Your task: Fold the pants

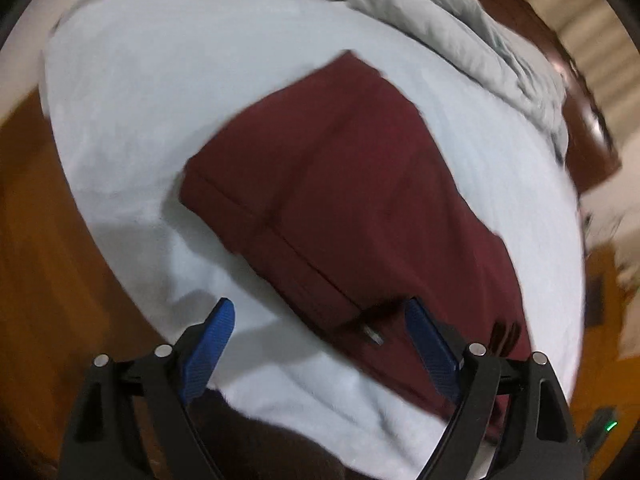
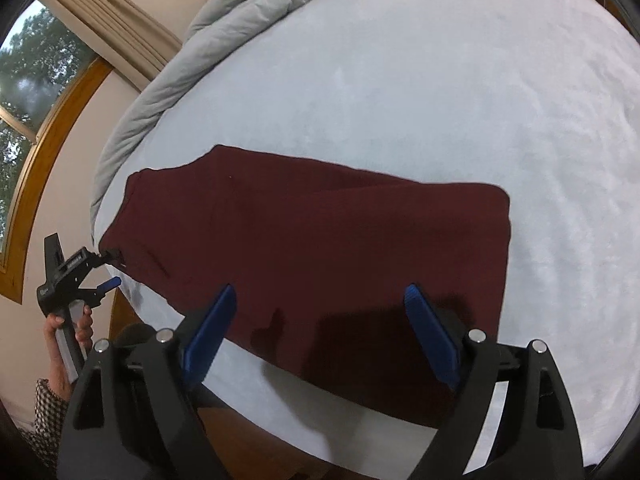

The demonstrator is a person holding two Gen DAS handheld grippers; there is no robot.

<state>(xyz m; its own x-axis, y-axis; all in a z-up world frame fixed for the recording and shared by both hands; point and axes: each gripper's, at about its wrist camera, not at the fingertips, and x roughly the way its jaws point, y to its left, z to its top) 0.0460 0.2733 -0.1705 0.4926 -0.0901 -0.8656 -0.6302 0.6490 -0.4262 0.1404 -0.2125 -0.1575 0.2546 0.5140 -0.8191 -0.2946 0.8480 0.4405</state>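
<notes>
both grippers, left (image 1: 318, 312) and right (image 2: 320, 298), hang spread above the pants (image 2: 312, 240) on the bed (image 2: 440, 80); pinch both layers at matching near-edge corners, then lift evenly.

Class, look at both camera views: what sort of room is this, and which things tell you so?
Most likely a bedroom: a bed with a pale blue sheet, a rumpled grey quilt along its far edge, and a wood-framed window with a curtain.

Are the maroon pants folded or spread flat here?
Folded, at least once: the maroon pants lie as one compact layered panel on the bed. Further folds: cannot tell.
</notes>
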